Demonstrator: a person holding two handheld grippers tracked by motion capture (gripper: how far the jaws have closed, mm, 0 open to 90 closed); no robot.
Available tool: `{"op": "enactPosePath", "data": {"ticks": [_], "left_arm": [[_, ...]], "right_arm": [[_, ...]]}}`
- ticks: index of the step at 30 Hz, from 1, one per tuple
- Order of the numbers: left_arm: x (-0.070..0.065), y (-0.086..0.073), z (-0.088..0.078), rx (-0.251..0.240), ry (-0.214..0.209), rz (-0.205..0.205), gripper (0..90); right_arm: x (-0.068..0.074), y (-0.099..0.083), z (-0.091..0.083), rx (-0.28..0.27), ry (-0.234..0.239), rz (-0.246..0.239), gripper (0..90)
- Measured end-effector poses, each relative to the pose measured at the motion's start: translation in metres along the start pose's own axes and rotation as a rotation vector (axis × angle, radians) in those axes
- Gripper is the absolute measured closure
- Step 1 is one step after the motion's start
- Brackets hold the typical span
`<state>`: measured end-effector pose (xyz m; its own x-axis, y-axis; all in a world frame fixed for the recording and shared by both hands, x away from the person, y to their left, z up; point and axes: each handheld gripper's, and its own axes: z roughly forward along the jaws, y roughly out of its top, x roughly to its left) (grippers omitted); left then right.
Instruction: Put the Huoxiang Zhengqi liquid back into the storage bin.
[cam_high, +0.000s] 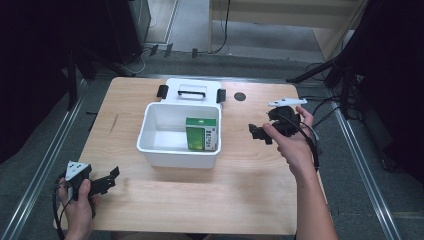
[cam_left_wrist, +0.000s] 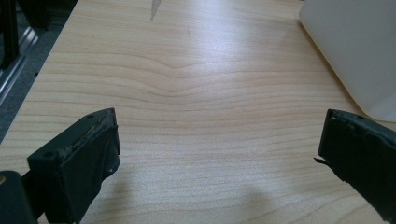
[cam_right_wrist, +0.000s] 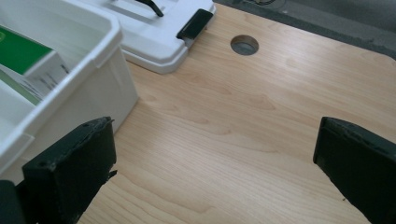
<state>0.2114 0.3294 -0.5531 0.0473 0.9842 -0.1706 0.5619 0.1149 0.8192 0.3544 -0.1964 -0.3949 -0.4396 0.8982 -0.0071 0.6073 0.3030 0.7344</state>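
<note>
Right now my white bin (cam_high: 150, 145) holds one green box (cam_high: 201, 134) standing at its right side, its lid (cam_high: 192, 91) lying behind. My left gripper (cam_high: 111, 176) and right gripper (cam_high: 256, 131) both gape, holding nothing.

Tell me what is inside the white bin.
The white bin holds one green and white box, standing at its right side. The floor beside it looks bare; whatever lies under the box is covered.

Overhead forward-down; claw cameras skim table (cam_high: 200, 195).
</note>
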Motion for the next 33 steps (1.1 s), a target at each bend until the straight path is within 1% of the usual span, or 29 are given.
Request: {"op": "enactPosePath", "data": {"ticks": [5, 6, 7, 8, 10, 13, 16, 20, 25, 27, 30, 33], "left_arm": [[0.0, 0.0, 0.0, -0.001, 0.001, -0.002, 0.0], [0.0, 0.0, 0.0, -0.001, 0.001, -0.002, 0.0], [0.0, 0.0, 0.0, -0.001, 0.001, -0.002, 0.0], [0.0, 0.0, 0.0, -0.001, 0.0, -0.001, 0.0], [0.0, 0.0, 0.0, -0.001, 0.0, -0.002, 0.0], [0.0, 0.0, 0.0, -0.001, 0.0, -0.001, 0.0], [0.0, 0.0, 0.0, -0.002, 0.001, -0.001, 0.0], [0.0, 0.0, 0.0, -0.003, 0.002, -0.001, 0.0], [0.0, 0.0, 0.0, -0.003, 0.002, -0.001, 0.0], [0.0, 0.0, 0.0, -0.002, 0.002, -0.001, 0.0], [0.0, 0.0, 0.0, -0.002, 0.003, -0.001, 0.0], [0.0, 0.0, 0.0, -0.001, 0.003, 0.001, 0.0]], "right_arm": [[-0.013, -0.024, -0.001, -0.022, -0.017, 0.016, 0.0], [-0.015, -0.029, -0.001, -0.029, -0.011, 0.025, 0.0], [-0.018, -0.039, -0.001, -0.044, 0.019, 0.032, 0.0], [-0.018, -0.039, -0.001, -0.044, 0.019, 0.032, 0.0], [-0.019, -0.05, 0.0, -0.055, 0.017, 0.027, 0.0], [-0.022, -0.066, 0.0, -0.076, 0.011, 0.04, 0.0], [-0.025, -0.078, 0.0, -0.098, 0.012, 0.051, 0.0], [-0.03, -0.094, 0.0, -0.129, -0.006, 0.061, 0.0], [-0.035, -0.114, -0.002, -0.152, -0.011, 0.083, 0.0], [-0.037, -0.122, -0.003, -0.159, -0.021, 0.093, 0.0], [-0.04, -0.132, -0.005, -0.169, -0.027, 0.098, 0.0], [-0.043, -0.144, -0.007, -0.182, -0.022, 0.104, 0.0]]}}
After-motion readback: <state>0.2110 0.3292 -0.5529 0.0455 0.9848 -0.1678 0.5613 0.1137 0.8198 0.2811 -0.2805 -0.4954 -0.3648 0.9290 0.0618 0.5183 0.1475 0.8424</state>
